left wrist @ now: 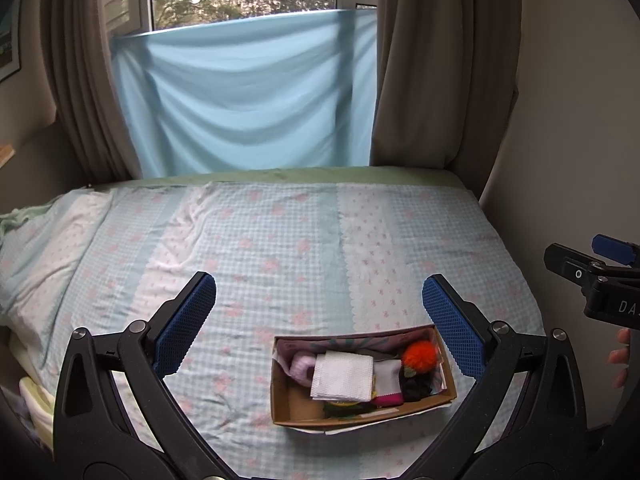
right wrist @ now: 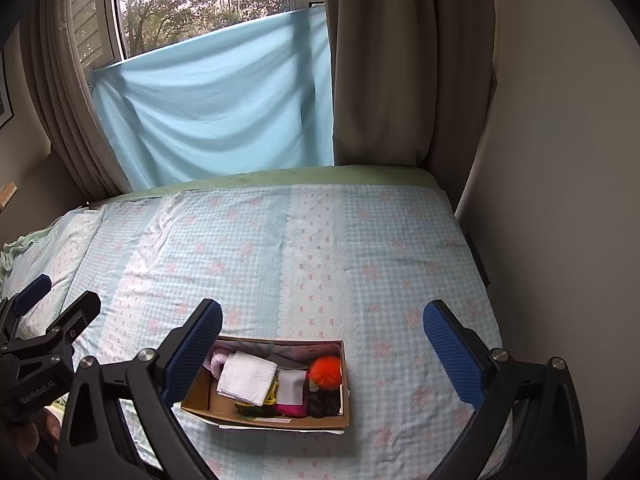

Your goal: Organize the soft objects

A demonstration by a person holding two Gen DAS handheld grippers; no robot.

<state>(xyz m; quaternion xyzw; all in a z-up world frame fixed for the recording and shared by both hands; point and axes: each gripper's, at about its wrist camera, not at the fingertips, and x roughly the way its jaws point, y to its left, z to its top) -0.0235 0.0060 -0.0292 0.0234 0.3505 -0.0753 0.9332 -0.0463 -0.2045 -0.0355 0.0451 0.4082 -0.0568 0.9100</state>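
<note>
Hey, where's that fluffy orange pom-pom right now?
The orange pom-pom sits inside the cardboard box on the bed, at the box's right end, above a dark fabric item and right of the folded white cloth.

A: Where do we have room?

B: The bedspread (right wrist: 320, 240) lies bare beyond the box (right wrist: 200, 406) and to its right, wide open to us.

A: What blocks us?

B: The wall (right wrist: 560, 200) hems the right edge, the curtains (right wrist: 380, 80) and blue sheet (right wrist: 220, 112) close the far end. The box is packed with a white cloth (right wrist: 248, 378) and orange pompom (right wrist: 326, 368) on top; only its left end shows bare floor.
</note>
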